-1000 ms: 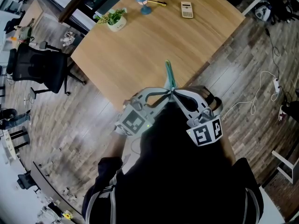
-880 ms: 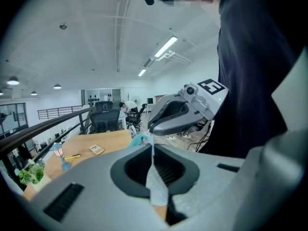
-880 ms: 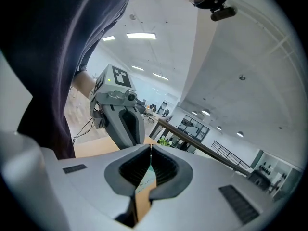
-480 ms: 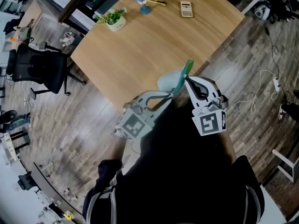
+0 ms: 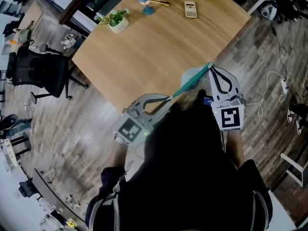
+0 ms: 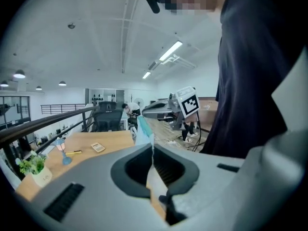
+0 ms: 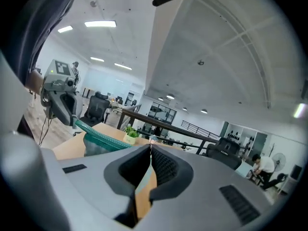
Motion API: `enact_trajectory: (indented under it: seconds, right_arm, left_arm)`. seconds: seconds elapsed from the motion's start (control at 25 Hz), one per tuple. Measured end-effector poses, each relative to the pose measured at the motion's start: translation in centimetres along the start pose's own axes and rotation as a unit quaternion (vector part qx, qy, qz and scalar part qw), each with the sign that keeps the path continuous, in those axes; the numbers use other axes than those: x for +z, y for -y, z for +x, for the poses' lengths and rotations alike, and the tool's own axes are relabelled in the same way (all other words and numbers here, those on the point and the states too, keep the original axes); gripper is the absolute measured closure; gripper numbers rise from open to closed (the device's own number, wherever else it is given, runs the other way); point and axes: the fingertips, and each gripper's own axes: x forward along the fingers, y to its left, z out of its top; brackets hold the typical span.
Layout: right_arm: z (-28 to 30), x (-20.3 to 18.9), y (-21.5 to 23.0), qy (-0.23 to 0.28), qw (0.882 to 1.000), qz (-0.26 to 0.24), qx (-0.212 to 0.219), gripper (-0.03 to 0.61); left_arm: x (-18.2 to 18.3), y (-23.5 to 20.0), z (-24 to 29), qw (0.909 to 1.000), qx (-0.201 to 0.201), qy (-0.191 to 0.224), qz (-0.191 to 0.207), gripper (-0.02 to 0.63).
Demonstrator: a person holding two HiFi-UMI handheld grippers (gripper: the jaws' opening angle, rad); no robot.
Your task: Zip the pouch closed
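A teal pouch (image 5: 191, 79) hangs stretched in the air over the near edge of the wooden table (image 5: 159, 47). Its zip edge runs as a taut line between my two grippers. My left gripper (image 5: 169, 98) is shut on the pouch's near left end. My right gripper (image 5: 210, 66) is shut at the far right end of the zip; the pull itself is hidden between the jaws. In the left gripper view the pouch (image 6: 143, 129) rises from the shut jaws toward the right gripper (image 6: 161, 110). In the right gripper view the teal zip band (image 7: 103, 137) leads to the left gripper (image 7: 60, 93).
At the table's far side stand a potted plant (image 5: 119, 22), a small blue ornament (image 5: 145, 1) beside a yellow pen (image 5: 159, 3), and a calculator (image 5: 190, 8). A black office chair (image 5: 41, 69) stands left of the table. White cables (image 5: 274, 88) lie on the wood floor at right.
My right gripper has moved right and away from the left one along the zip edge. The pouch went from a short upright strip to a long slanted taut line. The left gripper barely moved.
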Motion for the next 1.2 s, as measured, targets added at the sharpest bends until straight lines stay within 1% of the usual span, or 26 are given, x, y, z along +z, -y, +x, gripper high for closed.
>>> enact_trajectory:
  seconds: [0.04, 0.12, 0.24, 0.32, 0.4, 0.44, 0.56, 0.6, 0.64, 0.68, 0.72, 0.76, 0.96, 1.2]
  right_arm:
    - [0.1, 0.1, 0.2, 0.005, 1.000, 0.013, -0.001, 0.557]
    - [0.0, 0.1, 0.9, 0.011, 0.999, 0.030, -0.011, 0.529]
    - [-0.7, -0.7, 3.3, 0.015, 0.997, 0.059, -0.048, 0.523]
    - [-1.4, -1.3, 4.9, 0.021, 0.994, 0.079, -0.066, 0.523]
    - [-2.2, -1.3, 6.2, 0.038, 0.991, 0.099, -0.078, 0.529]
    - [-2.5, -1.1, 6.7, 0.049, 0.989, 0.110, -0.083, 0.532]
    - [-3.4, -0.3, 7.7, 0.081, 0.982, 0.142, -0.093, 0.546]
    - [-3.6, 0.0, 7.9, 0.091, 0.980, 0.151, -0.095, 0.549]
    - [-3.7, 0.4, 8.0, 0.099, 0.978, 0.157, -0.097, 0.551]
    - [-3.8, 0.6, 8.0, 0.105, 0.977, 0.159, -0.097, 0.554]
    - [-3.8, 0.9, 7.9, 0.109, 0.976, 0.160, -0.097, 0.557]
    - [-3.8, 1.1, 7.8, 0.113, 0.976, 0.159, -0.094, 0.557]
    - [-3.3, 2.3, 6.8, 0.119, 0.980, 0.140, -0.073, 0.560]
    - [-2.8, 2.9, 6.0, 0.122, 0.982, 0.130, -0.065, 0.560]
  left_arm:
    - [0.1, -0.4, -0.1, 0.9998, 0.009, 0.005, -0.015, 0.604]
    - [-0.3, -1.8, -0.5, 0.9981, 0.036, 0.007, -0.048, 0.604]
    - [-1.9, -4.7, -1.6, 0.9949, 0.082, -0.001, -0.057, 0.604]
    - [-2.3, -7.0, -2.9, 0.9868, 0.136, 0.010, -0.087, 0.604]
    - [-2.0, -9.6, -4.9, 0.9734, 0.204, 0.040, -0.097, 0.604]
    - [-1.4, -11.0, -6.1, 0.9641, 0.241, 0.060, -0.093, 0.604]
    - [1.2, -14.0, -10.5, 0.9269, 0.349, 0.123, -0.063, 0.604]
    - [2.1, -14.5, -11.7, 0.9161, 0.373, 0.139, -0.049, 0.604]
    - [2.8, -14.7, -12.6, 0.9085, 0.389, 0.149, -0.035, 0.604]
    - [3.2, -14.8, -13.1, 0.9042, 0.397, 0.154, -0.026, 0.604]
    - [3.4, -14.9, -13.4, 0.9029, 0.400, 0.156, -0.021, 0.604]
    - [3.4, -14.9, -13.4, 0.9035, 0.399, 0.155, -0.018, 0.604]
    - [3.2, -14.5, -12.6, 0.9109, 0.386, 0.145, -0.012, 0.604]
    - [3.2, -14.4, -12.3, 0.9133, 0.381, 0.145, -0.006, 0.604]
